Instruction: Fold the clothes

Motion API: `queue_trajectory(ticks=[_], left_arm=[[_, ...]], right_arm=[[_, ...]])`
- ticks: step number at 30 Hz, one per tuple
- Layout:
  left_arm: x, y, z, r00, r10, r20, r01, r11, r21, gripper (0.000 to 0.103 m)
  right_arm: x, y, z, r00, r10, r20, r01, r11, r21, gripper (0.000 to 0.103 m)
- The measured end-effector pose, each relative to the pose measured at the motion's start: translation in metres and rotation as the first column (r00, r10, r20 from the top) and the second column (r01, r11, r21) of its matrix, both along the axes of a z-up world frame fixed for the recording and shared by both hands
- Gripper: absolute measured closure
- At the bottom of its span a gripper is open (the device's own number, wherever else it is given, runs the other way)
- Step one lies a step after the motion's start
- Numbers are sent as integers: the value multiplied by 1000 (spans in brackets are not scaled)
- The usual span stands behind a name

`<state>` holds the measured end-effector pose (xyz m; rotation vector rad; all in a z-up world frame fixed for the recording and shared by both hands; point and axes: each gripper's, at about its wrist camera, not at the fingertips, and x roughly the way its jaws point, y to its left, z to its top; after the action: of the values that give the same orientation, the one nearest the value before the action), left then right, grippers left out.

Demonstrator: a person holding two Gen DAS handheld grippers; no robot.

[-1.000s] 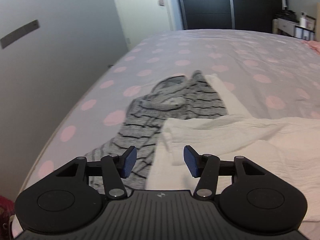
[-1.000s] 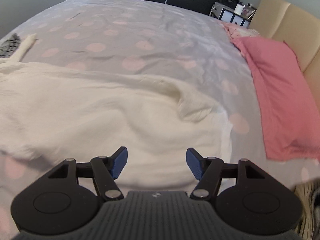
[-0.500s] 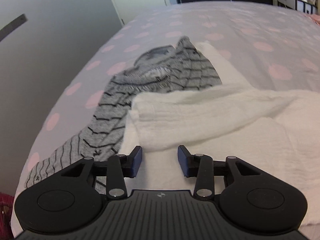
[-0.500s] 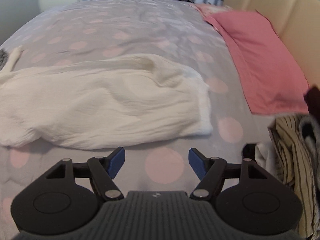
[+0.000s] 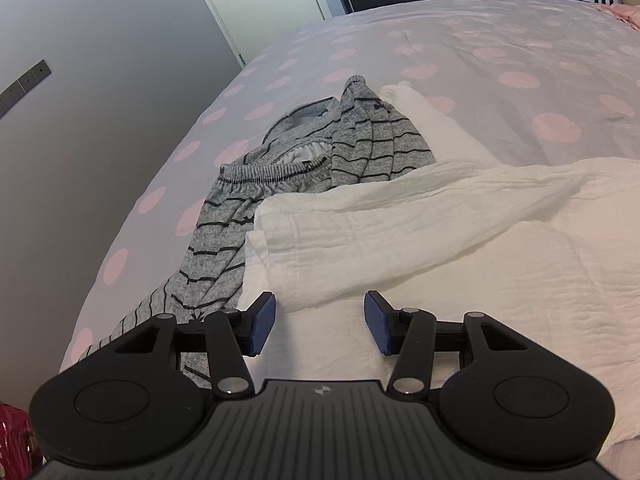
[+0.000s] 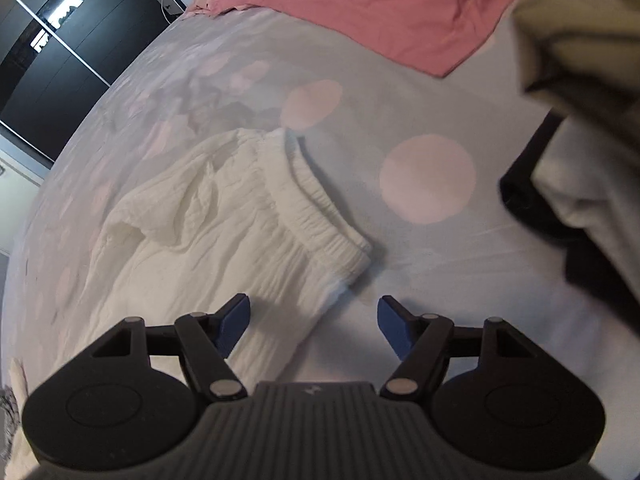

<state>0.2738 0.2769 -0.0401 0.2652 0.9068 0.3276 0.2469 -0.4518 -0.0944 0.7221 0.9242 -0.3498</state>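
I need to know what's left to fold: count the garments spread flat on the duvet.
2. The white garment lies straight ahead of the left tool; the grey striped garment lies beside it toward the bed's edge, partly under it. A separate heap at the right view's edge may hide more.

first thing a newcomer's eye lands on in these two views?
The crinkled white cotton trousers spread across the pink-dotted grey bedspread, their leg end before the opening left gripper. A grey black-striped garment lies crumpled beside them. In the right wrist view, the pink pillow tops the frame above the open right gripper.
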Motion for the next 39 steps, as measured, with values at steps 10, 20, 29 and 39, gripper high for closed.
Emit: queue_trajectory(ticks=[10, 20, 29, 39], left_arm=[[-2, 1, -2, 1000, -15, -5, 16, 1000, 10, 56], [-19, 6, 10, 999, -43, 5, 43, 999, -13, 56], [-40, 15, 17, 997, -80, -12, 79, 997, -22, 56], [-31, 15, 31, 995, -79, 54, 88, 977, -196, 78]], right_arm=[[37, 19, -8, 1000, 13, 29, -11, 998, -68, 89], [17, 3, 56, 993, -97, 62, 114, 910, -399, 93], [11, -23, 34, 997, -57, -51, 35, 932, -360, 88], [4, -4, 49, 993, -36, -111, -17, 893, -450, 56]])
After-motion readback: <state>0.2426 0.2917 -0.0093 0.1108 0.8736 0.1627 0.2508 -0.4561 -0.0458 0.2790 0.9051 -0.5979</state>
